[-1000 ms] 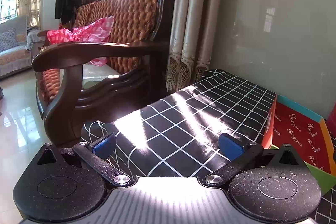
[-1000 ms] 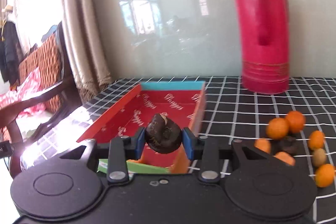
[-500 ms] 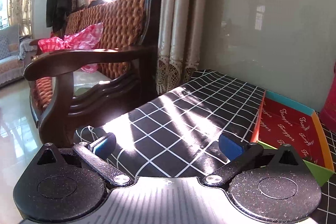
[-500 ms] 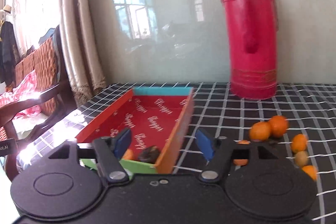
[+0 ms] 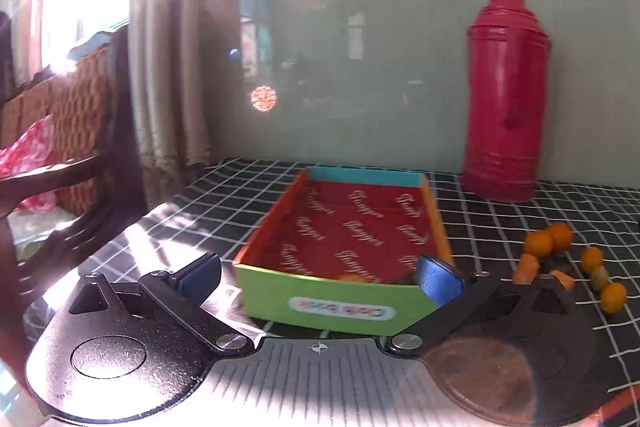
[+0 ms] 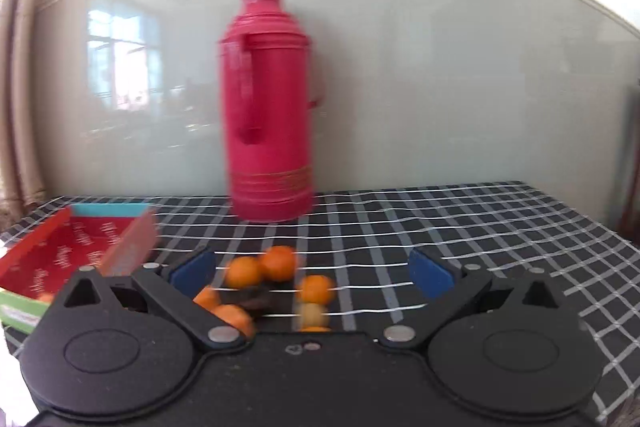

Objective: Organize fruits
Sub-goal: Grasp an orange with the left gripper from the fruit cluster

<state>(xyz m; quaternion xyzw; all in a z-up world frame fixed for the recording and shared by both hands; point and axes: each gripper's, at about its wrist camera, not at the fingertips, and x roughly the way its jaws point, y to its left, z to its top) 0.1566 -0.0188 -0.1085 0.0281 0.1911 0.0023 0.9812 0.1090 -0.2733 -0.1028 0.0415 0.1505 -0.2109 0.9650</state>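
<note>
Checked cloth is covering the tabletop (image 6: 480,227), where my right tongs (image 6: 312,273) are hanging spread and empty over the fruits (image 6: 260,271), just right of the box (image 5: 340,291); my left tongs (image 5: 320,277) are gaping around its front wall.

The box (image 5: 320,301) sits on the table (image 6: 460,223), left of the loose fruits (image 6: 260,271); the flask (image 6: 268,107) stands behind them, against the wall (image 6: 440,67); some fruit (image 5: 352,277) lies in the box's near end; a chair (image 5: 60,147) stands left of the table.
</note>
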